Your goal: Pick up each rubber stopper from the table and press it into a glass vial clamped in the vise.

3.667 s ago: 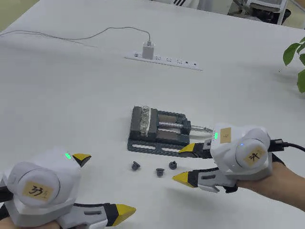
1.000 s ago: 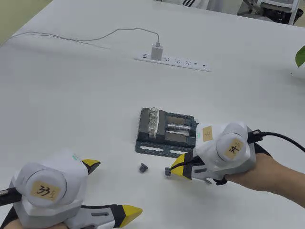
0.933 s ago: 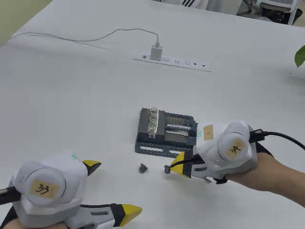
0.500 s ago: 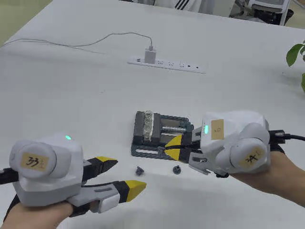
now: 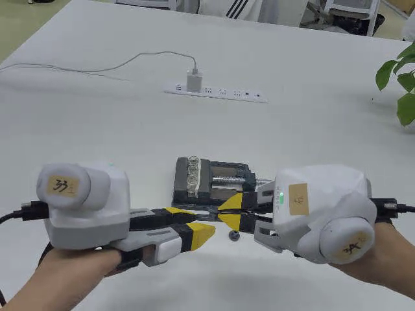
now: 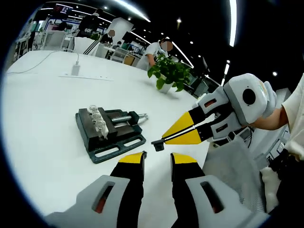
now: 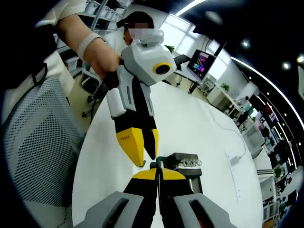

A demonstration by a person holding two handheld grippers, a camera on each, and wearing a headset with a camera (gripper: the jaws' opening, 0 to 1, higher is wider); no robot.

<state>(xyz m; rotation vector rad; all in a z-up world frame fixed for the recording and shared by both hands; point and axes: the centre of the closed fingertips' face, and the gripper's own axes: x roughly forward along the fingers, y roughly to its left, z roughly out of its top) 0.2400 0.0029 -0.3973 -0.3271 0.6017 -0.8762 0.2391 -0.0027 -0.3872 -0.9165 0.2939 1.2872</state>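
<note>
Dark rubber stopper (image 6: 158, 145), small: likely light, squashy, non-slip; best held across its head. Right hand-held gripper (image 7: 159, 172) pinches it; left hand-held gripper (image 6: 158, 157) spread.

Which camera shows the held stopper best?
Left gripper view: the stopper sits side-on, pinched in the right gripper. The right gripper view catches a sliver between its jaws; the head view leaves it unclear.
</note>
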